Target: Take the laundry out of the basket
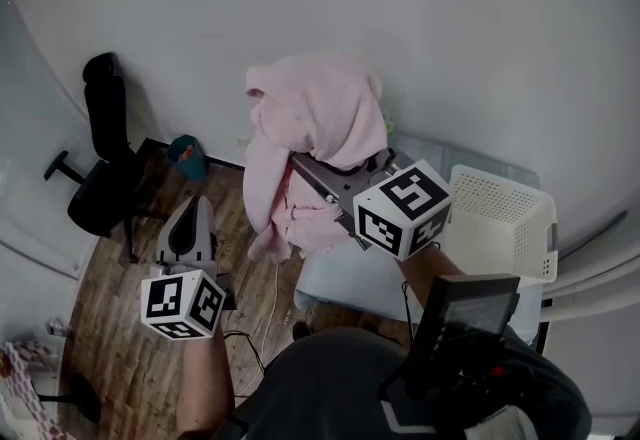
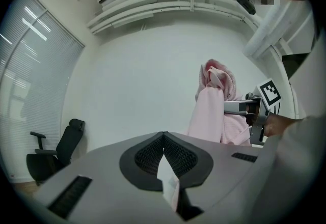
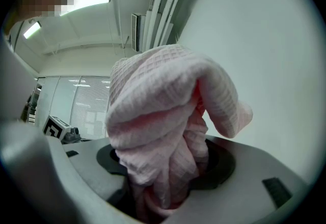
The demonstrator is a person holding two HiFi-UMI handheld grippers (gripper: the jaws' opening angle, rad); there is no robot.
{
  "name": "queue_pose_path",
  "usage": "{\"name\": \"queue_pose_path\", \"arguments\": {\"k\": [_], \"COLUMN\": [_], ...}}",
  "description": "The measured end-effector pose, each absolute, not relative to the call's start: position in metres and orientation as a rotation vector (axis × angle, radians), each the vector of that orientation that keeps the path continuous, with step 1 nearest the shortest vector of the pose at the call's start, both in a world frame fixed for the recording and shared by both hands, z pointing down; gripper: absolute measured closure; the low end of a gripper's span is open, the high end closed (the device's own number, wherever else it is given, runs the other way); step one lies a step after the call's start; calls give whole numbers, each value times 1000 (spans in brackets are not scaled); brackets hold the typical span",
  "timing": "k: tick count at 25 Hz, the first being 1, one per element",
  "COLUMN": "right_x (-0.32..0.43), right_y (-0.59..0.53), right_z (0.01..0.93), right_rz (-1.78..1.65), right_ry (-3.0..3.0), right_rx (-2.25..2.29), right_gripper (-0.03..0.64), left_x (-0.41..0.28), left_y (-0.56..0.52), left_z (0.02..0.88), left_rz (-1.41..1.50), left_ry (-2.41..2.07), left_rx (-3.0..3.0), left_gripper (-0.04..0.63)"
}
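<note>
Right gripper (image 1: 305,168): jaws clamped on a bunch of pink cloth, raised in front of the person and angled up and to the left; its own view shows the folds packed between the two jaws (image 3: 168,169).
Left gripper (image 1: 193,208): lower and to the left, pointing away from the person; the jaws meet at the tips (image 2: 163,139) and hold no laundry. A pale sliver shows at the seam, and what it is cannot be made out.
Pink garment (image 1: 315,113): a waffle-textured piece, out of the basket, hanging from the right gripper's jaws in the air. It mounds over the tips and trails down on the left side (image 3: 163,111). From the left gripper's view it hangs off to the right (image 2: 214,111).
Laundry basket (image 1: 500,218): white, perforated walls, at the person's right beyond the right gripper's marker cube, apart from the garment.
Pale surface (image 1: 345,278): below the garment, beside the basket.
Floor (image 1: 110,328): dark wood planks, under the left gripper.
Office chair (image 1: 100,168): black, at the far left near the wall.
Teal object (image 1: 186,156): small, on the floor by the wall, between chair and garment.
</note>
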State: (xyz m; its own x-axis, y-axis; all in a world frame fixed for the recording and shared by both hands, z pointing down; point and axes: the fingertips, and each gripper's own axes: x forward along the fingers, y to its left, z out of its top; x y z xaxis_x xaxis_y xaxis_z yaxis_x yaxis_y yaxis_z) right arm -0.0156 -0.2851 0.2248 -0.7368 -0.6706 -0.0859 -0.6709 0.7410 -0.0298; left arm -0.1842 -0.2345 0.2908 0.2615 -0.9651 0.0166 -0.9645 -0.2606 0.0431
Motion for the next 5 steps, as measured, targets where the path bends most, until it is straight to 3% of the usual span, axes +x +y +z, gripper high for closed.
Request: {"name": "queue_pose_path", "arguments": {"k": [5], "right_x": [-22], "right_y": [-287], "right_z": [232], "right_rz": [21], "right_ry": [2857], "right_rx": [-1091], "right_gripper": [311], "left_x": [-188], "left_y": [-236], "left_z": [300], "left_rz": [-26], "left_ry": [-1887], "left_rx": [2448], "left_gripper": [588]}}
